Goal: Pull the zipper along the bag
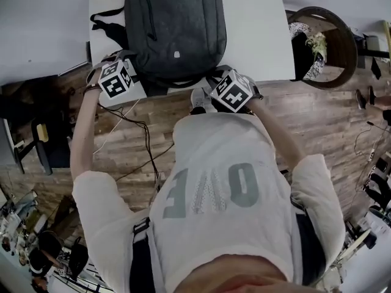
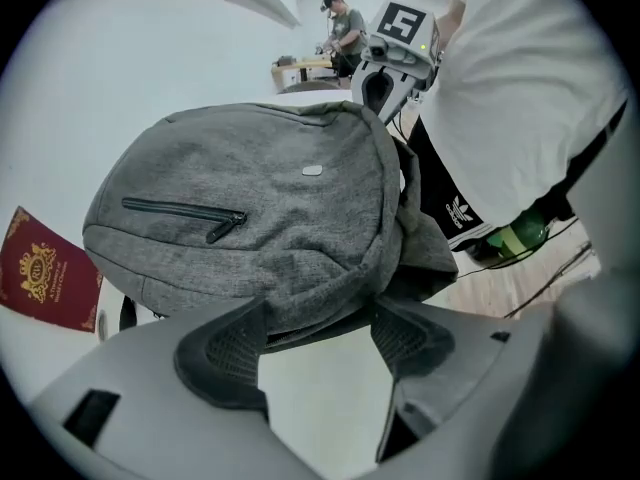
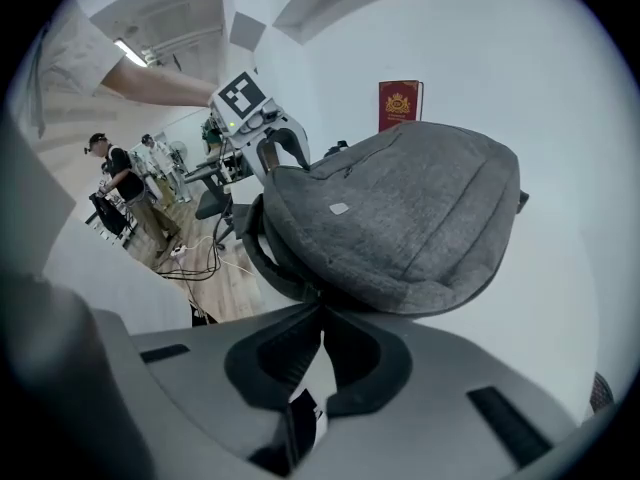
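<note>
A grey backpack (image 1: 177, 26) lies flat at the near edge of a white table (image 1: 259, 35), within reach of both grippers. The left gripper (image 2: 318, 343) has its jaws apart astride the bag's rim, seemingly to steady the fabric. The right gripper (image 3: 320, 313) is clenched against the rim, perhaps on the hidden zipper tab. The cloth is heathered, with a small pale badge (image 2: 313, 170) and the front pocket (image 2: 185, 213) zipped.

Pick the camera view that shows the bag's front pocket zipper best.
Left gripper view: the front pocket zipper runs full-length, pull visible. Head view shows a thin dark line; right gripper view barely shows it.
</note>
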